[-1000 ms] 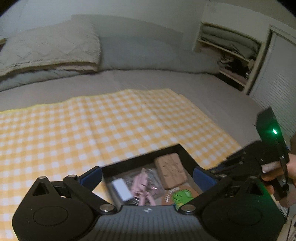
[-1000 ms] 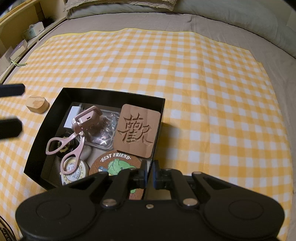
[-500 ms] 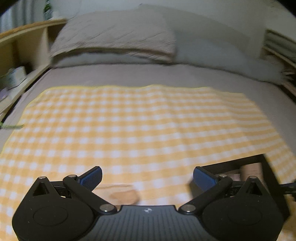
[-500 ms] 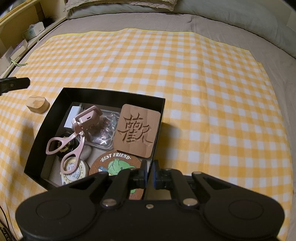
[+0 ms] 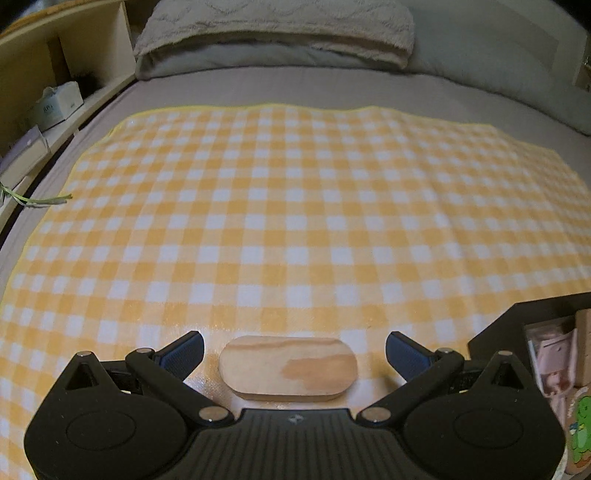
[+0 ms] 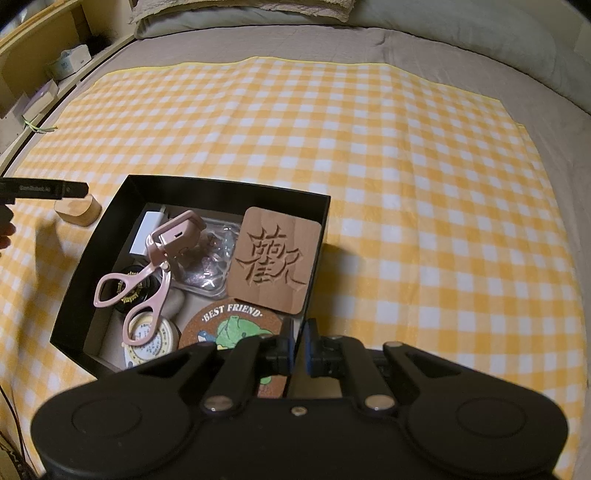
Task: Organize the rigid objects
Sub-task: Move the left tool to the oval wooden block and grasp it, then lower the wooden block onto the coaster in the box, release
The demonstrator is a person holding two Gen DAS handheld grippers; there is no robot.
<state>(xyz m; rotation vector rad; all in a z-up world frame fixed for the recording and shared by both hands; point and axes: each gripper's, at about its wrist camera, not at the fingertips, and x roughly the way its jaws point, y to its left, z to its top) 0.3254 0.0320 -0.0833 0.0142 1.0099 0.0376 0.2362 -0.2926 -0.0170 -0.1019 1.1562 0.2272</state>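
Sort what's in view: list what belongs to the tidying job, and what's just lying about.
Job:
- oval wooden block, between the open left gripper pads, untouched
- black box of trinkets
- right gripper, shut on the box wall

Lying about:
- tissue box on the shelf
- pillow
- checked cloth

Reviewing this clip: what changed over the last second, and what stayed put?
The left gripper swung away from above the black box and came down over the wooden block on the checked cloth; its fingers are open on either side of the block, not yet closed on it. Nothing was grasped or released. The right gripper stayed shut at the box's near wall, and the box contents did not move.
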